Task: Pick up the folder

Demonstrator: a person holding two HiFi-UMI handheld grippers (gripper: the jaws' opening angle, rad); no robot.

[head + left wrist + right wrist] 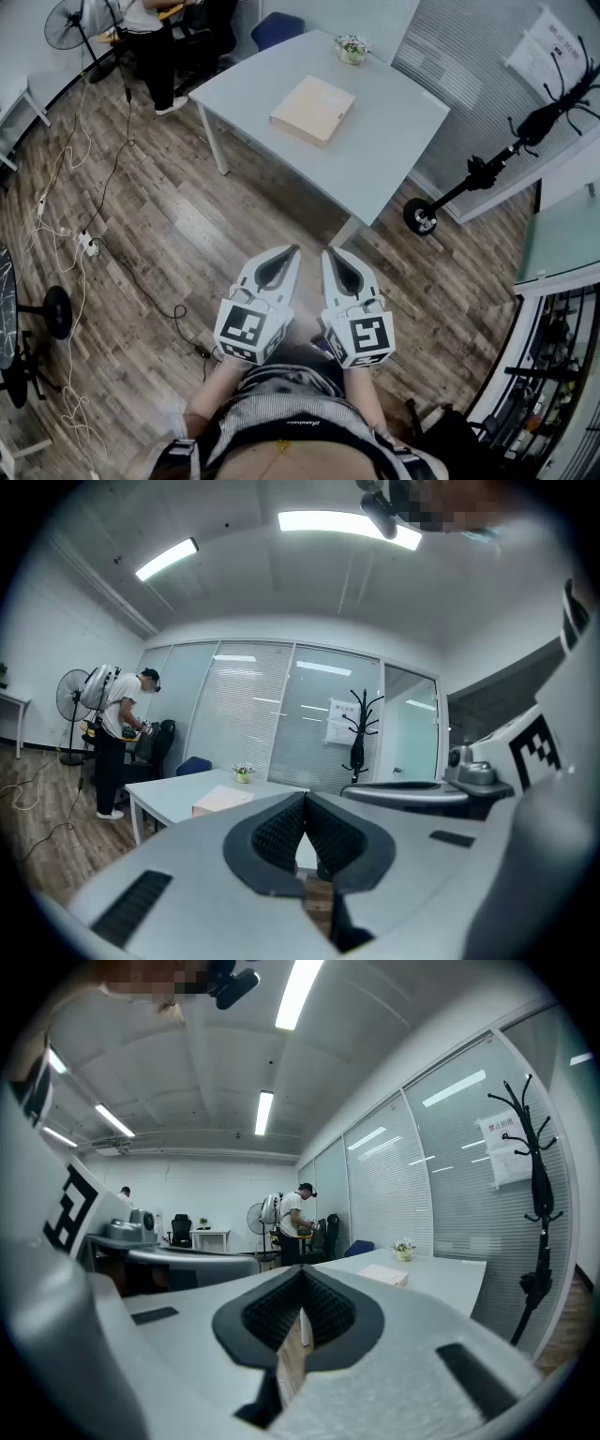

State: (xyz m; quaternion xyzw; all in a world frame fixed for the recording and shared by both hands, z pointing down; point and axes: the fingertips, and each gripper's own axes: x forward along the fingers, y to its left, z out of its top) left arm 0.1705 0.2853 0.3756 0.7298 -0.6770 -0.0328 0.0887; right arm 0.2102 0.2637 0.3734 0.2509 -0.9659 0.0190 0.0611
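Folder (pixel 313 110): pale tan, flat and closed, lying on the grey table (pixel 384 155) well ahead of both pairs of jaw tips. Neither gripper touches it. It sits roughly in line with the gap between the two grippers.
Folder by gripper view: in the left gripper view it shows as a thin tan slab up and to the left of the jaw tips. In the right gripper view it shows up and to the right of them.
Left gripper (pixel 293 251): held low in front of the person's body, its jaws pressed together with nothing between the ribbed dark pads. The tips point toward the table.
Right gripper (pixel 329 252): just beside the left one, tips near each other but apart. Its jaws are also closed tight on nothing and aimed the same way.
Table: its near corner lies ahead of the jaw tips, with a stretch of wooden floor (pixel 169 234) between them.
Potted plant (pixel 352 49): small, at the table's far edge, beyond the folder from the jaws.
Blue chair (pixel 278 28): past the table's far side, ahead of the left jaws.
Person (pixel 150 42): standing at another desk, far ahead and to the left of the jaws, next to a pedestal fan (pixel 67 23).
Coat stand (pixel 525 136): black, off to the right of the right jaws, beside the blind-covered glass wall.
Cables (pixel 80 246): strewn over the floor to the left of the left jaws.
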